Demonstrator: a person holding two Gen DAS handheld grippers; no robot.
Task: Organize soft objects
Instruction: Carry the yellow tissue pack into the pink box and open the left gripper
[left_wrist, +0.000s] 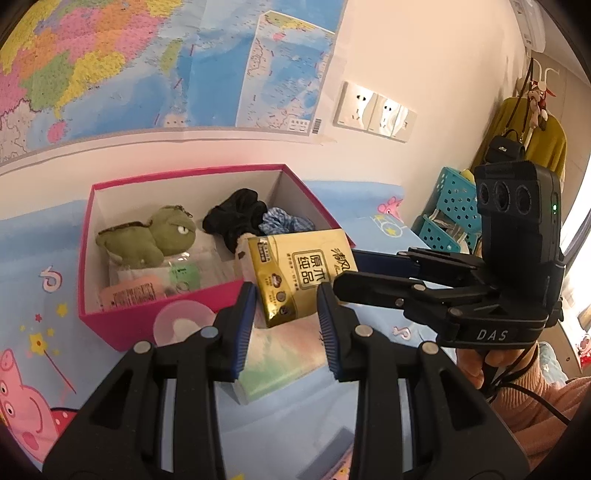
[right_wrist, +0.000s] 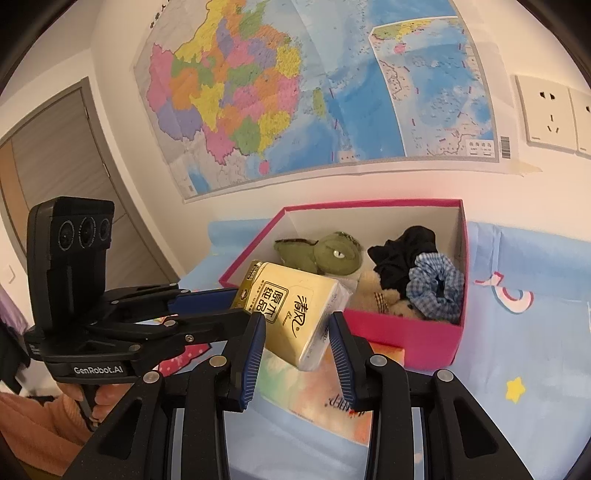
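Gripper (right_wrist: 296, 332) marked "GenRobot.AI", pack (right_wrist: 291, 314) gripped

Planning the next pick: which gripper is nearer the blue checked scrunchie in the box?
Right. The right gripper holds the tissue pack at its end nearer the blue checked scrunchie, which lies to its right. The left gripper grips the pack's other end, further left.

The open box (left_wrist: 110, 325) stands on the bed sheet (left_wrist: 37, 251) against the wall under the map (left_wrist: 147, 66), holding a plush turtle (left_wrist: 147, 236) left and two scrunchies (right_wrist: 436, 284) right, with the tissue pack (left_wrist: 295, 273) tilted over its near rim
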